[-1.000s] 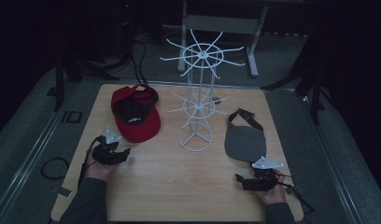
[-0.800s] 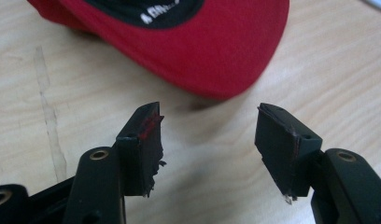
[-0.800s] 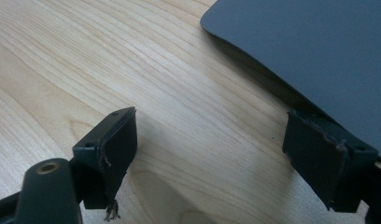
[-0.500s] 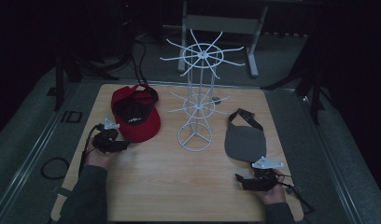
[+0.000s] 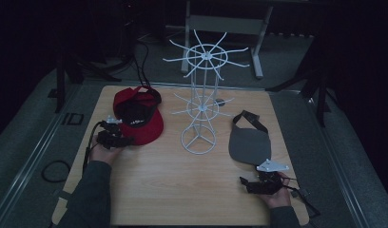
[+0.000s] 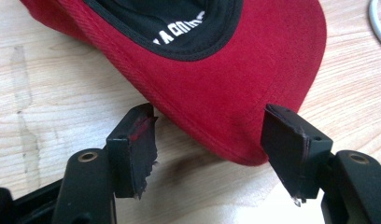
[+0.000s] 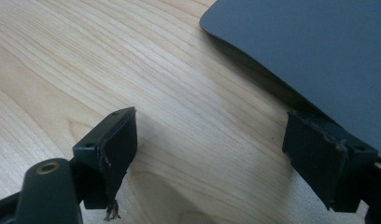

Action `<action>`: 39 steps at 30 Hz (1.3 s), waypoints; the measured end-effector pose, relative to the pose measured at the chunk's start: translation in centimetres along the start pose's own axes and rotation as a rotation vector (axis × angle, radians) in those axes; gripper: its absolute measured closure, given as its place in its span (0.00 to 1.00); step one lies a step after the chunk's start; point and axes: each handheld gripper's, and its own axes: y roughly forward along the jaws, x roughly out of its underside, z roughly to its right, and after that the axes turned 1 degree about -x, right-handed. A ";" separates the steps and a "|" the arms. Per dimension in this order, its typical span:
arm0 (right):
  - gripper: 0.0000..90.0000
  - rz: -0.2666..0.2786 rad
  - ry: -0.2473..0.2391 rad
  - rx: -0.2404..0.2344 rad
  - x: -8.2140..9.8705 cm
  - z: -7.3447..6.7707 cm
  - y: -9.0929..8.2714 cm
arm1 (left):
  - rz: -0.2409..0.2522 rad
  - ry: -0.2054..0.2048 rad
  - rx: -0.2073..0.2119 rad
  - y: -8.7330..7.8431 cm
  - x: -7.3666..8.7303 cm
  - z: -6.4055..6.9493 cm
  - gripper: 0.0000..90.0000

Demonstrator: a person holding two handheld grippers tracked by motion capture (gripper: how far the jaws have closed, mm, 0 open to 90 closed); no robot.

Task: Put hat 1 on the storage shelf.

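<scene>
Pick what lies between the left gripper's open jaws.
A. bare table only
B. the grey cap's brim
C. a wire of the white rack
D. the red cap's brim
D: in the left gripper view, the red cap's brim reaches between the left gripper's open jaws, not pinched.

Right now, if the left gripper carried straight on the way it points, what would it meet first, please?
Most likely the brim of the red cap, which lies just ahead between the open jaws of the left gripper.
</scene>
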 end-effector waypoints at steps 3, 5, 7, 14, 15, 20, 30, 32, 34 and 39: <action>0.20 0.000 0.000 0.000 0.0 0.0 0.0 | -0.004 0.004 0.007 0.3 -0.1 -0.1 0.41; 0.20 0.000 0.000 0.001 0.0 0.0 0.0 | -0.012 0.007 0.020 0.7 -0.4 -0.3 0.41; 0.20 0.001 0.001 0.001 0.0 0.0 0.0 | -0.013 0.001 0.041 0.9 -0.5 -0.4 0.43; 0.20 0.001 0.002 0.002 0.0 0.0 0.0 | -0.014 -0.020 0.067 1.7 -0.4 -0.5 0.45; 0.20 0.001 0.002 0.002 0.0 0.0 0.0 | -0.014 -0.020 0.067 1.7 -0.4 -0.5 0.45; 0.20 0.001 0.002 0.002 0.0 0.0 0.0 | -0.018 -0.016 0.088 2.1 -0.8 -0.4 0.49; 0.20 0.001 0.002 0.002 0.0 0.0 0.0 | -0.006 0.061 0.075 1.7 -1.2 0.7 0.59; 0.20 0.001 0.003 0.002 0.0 0.0 0.0 | -0.004 0.074 0.064 1.6 -1.2 0.9 0.61; 0.20 0.001 0.002 0.002 0.0 0.0 0.0 | 0.008 0.100 0.056 1.3 -1.3 1.5 0.66; 0.20 0.001 0.002 0.002 0.0 0.0 0.0 | 0.029 0.132 0.046 0.9 -1.2 2.1 0.74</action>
